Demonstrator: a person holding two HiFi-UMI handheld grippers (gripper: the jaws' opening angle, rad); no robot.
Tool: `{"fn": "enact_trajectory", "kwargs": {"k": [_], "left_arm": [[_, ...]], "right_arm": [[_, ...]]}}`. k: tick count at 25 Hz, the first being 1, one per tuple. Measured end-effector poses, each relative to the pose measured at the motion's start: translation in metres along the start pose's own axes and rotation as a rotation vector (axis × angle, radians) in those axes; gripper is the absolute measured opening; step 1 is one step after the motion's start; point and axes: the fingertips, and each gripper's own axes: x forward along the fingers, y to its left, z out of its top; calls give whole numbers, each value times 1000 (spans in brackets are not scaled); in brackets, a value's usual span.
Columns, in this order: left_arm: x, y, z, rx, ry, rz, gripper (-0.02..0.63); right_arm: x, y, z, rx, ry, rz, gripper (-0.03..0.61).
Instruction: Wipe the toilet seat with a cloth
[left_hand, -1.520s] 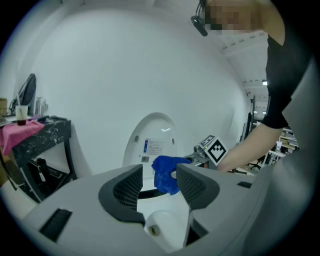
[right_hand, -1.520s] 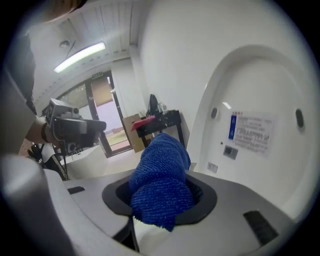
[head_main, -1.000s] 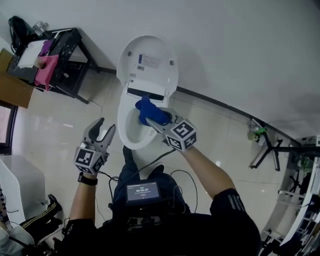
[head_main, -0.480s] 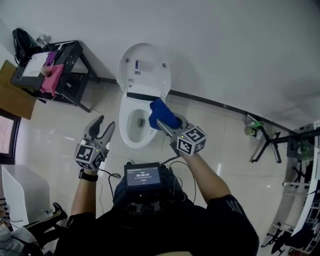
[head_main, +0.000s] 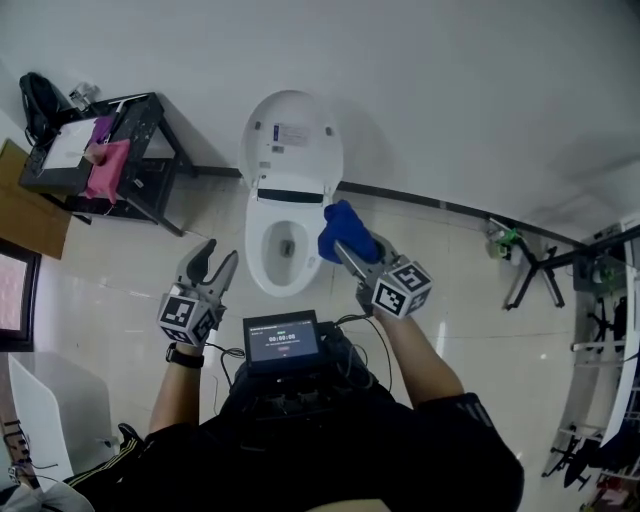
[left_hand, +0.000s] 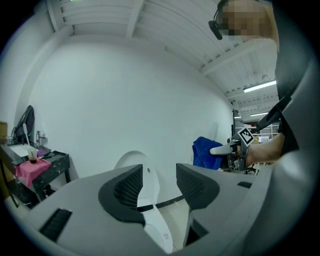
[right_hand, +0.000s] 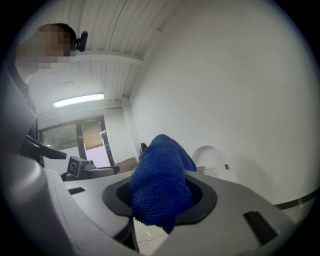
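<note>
A white toilet (head_main: 283, 262) stands against the wall with its lid (head_main: 293, 133) raised; the lid (left_hand: 131, 159) also shows past the left jaws. My right gripper (head_main: 350, 253) is shut on a bunched blue cloth (head_main: 343, 232), held in the air just right of the bowl's rim, not touching it. In the right gripper view the cloth (right_hand: 161, 184) fills the gap between the jaws. My left gripper (head_main: 207, 264) hangs open over the floor left of the bowl, nothing between its fingers (left_hand: 125, 188). The left gripper view shows the right gripper with the cloth (left_hand: 205, 151).
A black side table (head_main: 140, 150) with a pink cloth (head_main: 103, 167) and papers stands at the left against the wall. A black stand (head_main: 530, 270) is on the floor at right. A screen unit (head_main: 281, 341) sits at the person's chest. Glossy tiled floor surrounds the toilet.
The right gripper has lifted the blue cloth off the back of the seat and carried it right, beside the bowl. The left gripper stays open, shifted slightly toward the person.
</note>
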Motion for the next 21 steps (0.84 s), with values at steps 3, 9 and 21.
{"fn": "enact_trajectory", "kwargs": {"k": [3,9,21], "left_arm": [[-2,2,3,8,-8,-11,216],[0,-5,9,6,-23,-33,216],[4,-16,13,8,-33,-36,216]], "right_arm": [[-2,8,4,-12,-7,-4,172],[-5,17,11,-20,-11,0,172],[-15,17,16,-39,-11,11,172]]}}
